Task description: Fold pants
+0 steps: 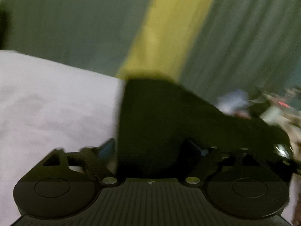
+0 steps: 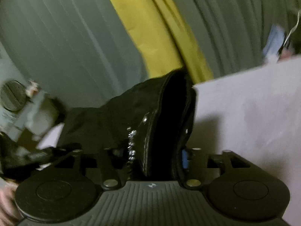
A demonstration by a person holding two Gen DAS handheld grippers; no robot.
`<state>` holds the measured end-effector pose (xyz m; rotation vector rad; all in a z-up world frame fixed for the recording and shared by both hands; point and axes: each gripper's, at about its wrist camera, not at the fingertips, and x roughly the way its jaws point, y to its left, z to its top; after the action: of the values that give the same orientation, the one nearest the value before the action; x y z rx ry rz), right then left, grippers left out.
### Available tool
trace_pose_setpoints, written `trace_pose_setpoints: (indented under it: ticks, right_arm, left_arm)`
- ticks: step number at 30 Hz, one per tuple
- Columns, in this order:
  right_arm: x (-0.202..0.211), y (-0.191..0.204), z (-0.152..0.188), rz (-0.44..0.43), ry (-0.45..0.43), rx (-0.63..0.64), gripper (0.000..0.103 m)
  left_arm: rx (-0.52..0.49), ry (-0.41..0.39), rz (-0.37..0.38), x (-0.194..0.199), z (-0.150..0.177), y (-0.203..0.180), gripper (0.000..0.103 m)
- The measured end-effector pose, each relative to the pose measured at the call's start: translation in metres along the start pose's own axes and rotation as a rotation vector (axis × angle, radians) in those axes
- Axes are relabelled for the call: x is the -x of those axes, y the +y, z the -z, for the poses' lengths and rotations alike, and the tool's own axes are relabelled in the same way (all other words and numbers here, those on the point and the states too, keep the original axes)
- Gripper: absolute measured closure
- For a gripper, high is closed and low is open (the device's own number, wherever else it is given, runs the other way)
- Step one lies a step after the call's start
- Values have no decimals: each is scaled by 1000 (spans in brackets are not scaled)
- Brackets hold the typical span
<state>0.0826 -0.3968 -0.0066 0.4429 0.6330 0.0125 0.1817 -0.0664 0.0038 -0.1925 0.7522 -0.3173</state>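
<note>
Black pants (image 1: 160, 124) blurred in left wrist view; fabric bunched between left gripper (image 1: 156, 148) fingers, fingertips mostly hidden by cloth. Left jaws spread wide around thick fold; true clamp: cannot tell. Right wrist view: pants waistband with zipper teeth between right gripper (image 2: 150, 154) fingers, blue pad (image 2: 185, 159) against cloth, jaws clamped on waistband. Pants hang lifted over white surface (image 2: 254, 116). Behind: grey-green curtain (image 2: 65, 47), yellow strip (image 2: 160, 28). Left-edge clutter too smeared to name.
</note>
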Motion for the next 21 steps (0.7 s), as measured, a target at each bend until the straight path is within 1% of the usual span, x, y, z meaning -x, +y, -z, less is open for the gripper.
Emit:
trace_pose_setpoints:
  ticks: [1, 2, 4, 5, 6, 9, 11, 12, 13, 14, 16, 18, 19, 21]
  right_arm:
    - [-2, -2, -2, 79, -18, 39, 17]
    - [-4, -3, -1, 180, -43, 86, 6]
    - [4, -4, 8, 346, -119, 115, 6]
    - [9, -7, 13, 346, -122, 109, 6]
    - [15, -10, 18, 325, -120, 82, 6]
    - [34, -11, 46, 227, -152, -45, 6]
    - [42, -15, 67, 211, -154, -105, 8]
    - [41, -14, 75, 217, -134, -117, 11]
    - [34, -9, 80, 231, -107, -125, 17]
    - [29, -4, 84, 252, -75, -136, 18]
    - [20, -2, 84, 270, -45, -150, 18]
    - [13, 5, 84, 294, -50, -82, 17]
    - [8, 7, 85, 319, -40, -44, 14]
    - [-1, 8, 88, 354, -18, -10, 12]
  left_arm:
    - [-10, -41, -55, 6, 0, 0, 6]
    - [-29, -66, -66, 12, 3, 2, 5]
    - [-65, -63, -48, 22, 16, 6, 3]
    - [-68, -59, -47, 26, 25, 7, 3]
    - [-69, -58, -45, 29, 34, 7, 3]
    - [-91, -47, -50, 34, 71, 6, 3]
    - [-113, -12, -62, 31, 91, 0, 3]
    - [-129, 9, -64, 28, 100, -2, 3]
    - [-144, 7, -65, 26, 104, 0, 3]
    - [-172, -6, -68, 25, 108, -2, 3]
    - [-216, -33, -85, 26, 109, -4, 1]
    - [-206, -26, -89, 27, 112, -4, 1]
    - [-199, -27, -87, 27, 114, -2, 1]
    - [-195, -32, -80, 26, 116, 2, 0]
